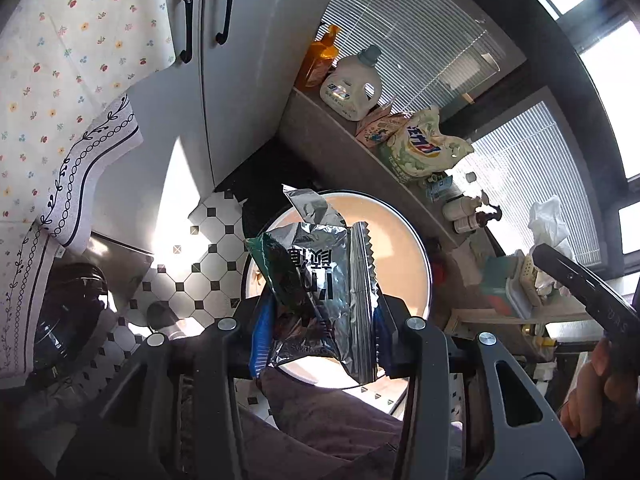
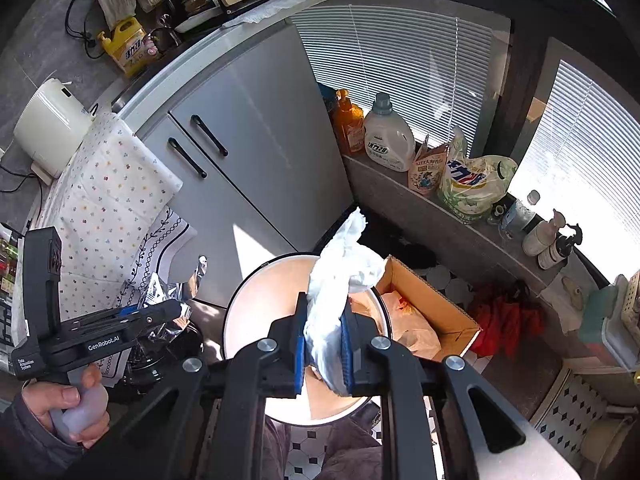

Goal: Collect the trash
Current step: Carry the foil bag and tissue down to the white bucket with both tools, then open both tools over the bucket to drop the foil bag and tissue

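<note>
**Operator:** Left claw [image 1: 316, 332] first, from its own camera: my blue pads are pressed in on a crumpled foil snack wrapper [image 1: 316, 280], about half closed, and the wrapper sticks up between them. It hangs over the round bin [image 1: 404, 240] on the tiled floor, whose pale inside shows nothing in it from here. The bin's far rim sits close to the grey ledge that carries the detergent bottle [image 1: 352, 88].

**Observer:** And the other one?

**Operator:** From the right camera, the right claw [image 2: 324, 344] is squeezed nearly closed on a wad of white tissue [image 2: 340, 292], also above the bin [image 2: 256, 304], towards its right rim. Just beyond that rim stands an open cardboard box [image 2: 436, 304] with a plastic bag inside. The left claw [image 2: 168, 310] shows at the picture's left with the foil in it, beside the bin's left rim.

**Observer:** How far along, then?

**Operator:** I'd judge both pieces picked up and brought to the bin, neither dropped yet. Letting go of each is what's left; whether more trash lies elsewhere, I cannot tell.
</note>
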{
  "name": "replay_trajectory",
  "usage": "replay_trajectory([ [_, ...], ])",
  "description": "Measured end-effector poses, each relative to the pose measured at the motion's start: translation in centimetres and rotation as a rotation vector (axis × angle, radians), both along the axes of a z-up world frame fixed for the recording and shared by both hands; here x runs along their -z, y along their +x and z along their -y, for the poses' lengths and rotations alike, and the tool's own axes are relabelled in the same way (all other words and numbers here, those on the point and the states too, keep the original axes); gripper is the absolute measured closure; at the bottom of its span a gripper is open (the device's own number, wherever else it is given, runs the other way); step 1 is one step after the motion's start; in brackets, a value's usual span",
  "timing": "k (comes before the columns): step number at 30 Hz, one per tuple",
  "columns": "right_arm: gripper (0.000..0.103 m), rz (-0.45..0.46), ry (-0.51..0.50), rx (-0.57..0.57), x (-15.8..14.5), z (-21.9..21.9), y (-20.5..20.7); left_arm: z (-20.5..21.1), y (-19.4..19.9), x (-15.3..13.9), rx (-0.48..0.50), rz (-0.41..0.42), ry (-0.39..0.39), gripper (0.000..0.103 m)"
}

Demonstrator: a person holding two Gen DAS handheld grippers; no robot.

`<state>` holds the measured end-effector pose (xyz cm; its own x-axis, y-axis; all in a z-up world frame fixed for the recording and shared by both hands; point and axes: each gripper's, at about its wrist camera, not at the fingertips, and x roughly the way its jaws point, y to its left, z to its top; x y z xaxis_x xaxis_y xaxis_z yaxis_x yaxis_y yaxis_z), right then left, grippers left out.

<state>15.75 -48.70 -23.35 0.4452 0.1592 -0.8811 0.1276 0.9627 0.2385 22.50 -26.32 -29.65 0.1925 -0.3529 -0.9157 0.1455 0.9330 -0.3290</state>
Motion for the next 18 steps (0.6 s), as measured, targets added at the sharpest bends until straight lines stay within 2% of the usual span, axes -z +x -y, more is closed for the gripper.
replay_trajectory([
  [4,0.088,-0.021,0.006,0.004,0.9,0.2,-1.3,1.0,-0.7,2.4,0.017,-0.063,-0.003,0.060],
  [12,0.088,-0.062,0.005,0.020,2.3,0.6,-3.3,2.8,-0.5,5.7,0.052,-0.134,0.010,0.056],
  [16,0.088,-0.080,0.005,0.024,2.9,0.5,-3.6,2.9,-0.4,6.7,0.047,-0.177,0.004,0.031],
  [18,0.088,-0.089,0.011,0.027,3.2,0.5,-3.6,2.3,-0.4,7.0,0.028,-0.198,-0.012,0.027],
])
